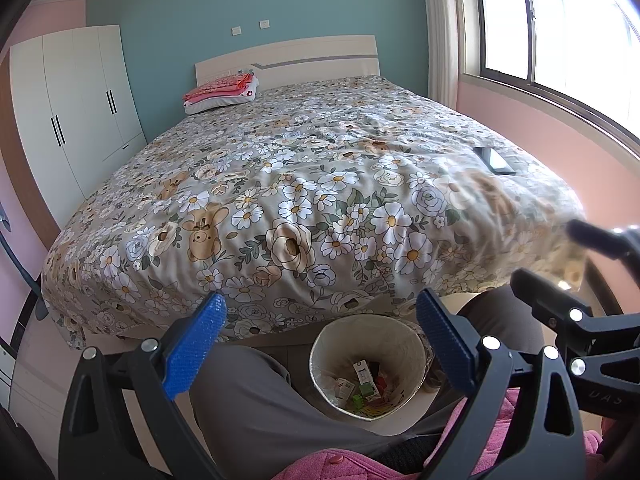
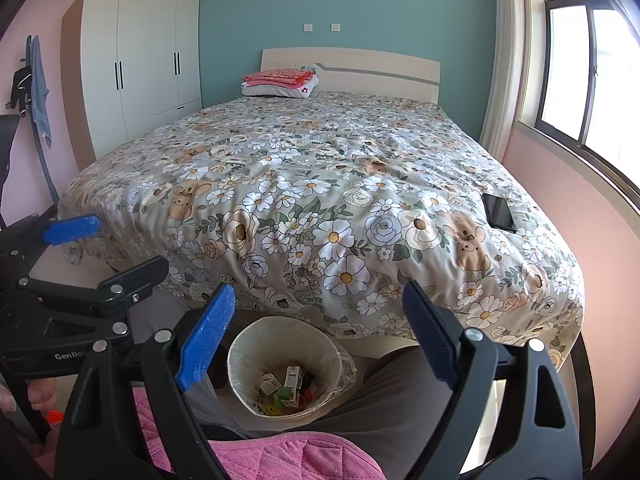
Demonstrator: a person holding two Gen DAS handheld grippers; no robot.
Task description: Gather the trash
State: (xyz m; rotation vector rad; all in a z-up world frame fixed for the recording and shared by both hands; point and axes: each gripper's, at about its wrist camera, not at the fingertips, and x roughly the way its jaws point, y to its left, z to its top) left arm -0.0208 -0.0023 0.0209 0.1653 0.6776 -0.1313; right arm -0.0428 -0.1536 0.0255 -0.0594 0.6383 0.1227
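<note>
A round cream trash bin (image 1: 320, 354) lined with clear plastic stands on the floor at the foot of the bed, between the person's knees. It holds several small cartons and wrappers (image 1: 362, 386). The bin also shows in the right wrist view (image 2: 244, 354). My left gripper (image 1: 320, 346) is open and empty, held just above the bin. My right gripper (image 2: 320, 336) is open and empty too, above the bin. Each gripper appears at the edge of the other's view.
A bed with a floral cover (image 1: 300, 184) fills the room ahead. A black phone (image 2: 498, 211) lies on its right side. Folded pink cloths on a pillow (image 2: 280, 82) lie by the headboard. A white wardrobe (image 2: 140, 64) stands left. The person's grey trouser legs (image 1: 260, 404) flank the bin.
</note>
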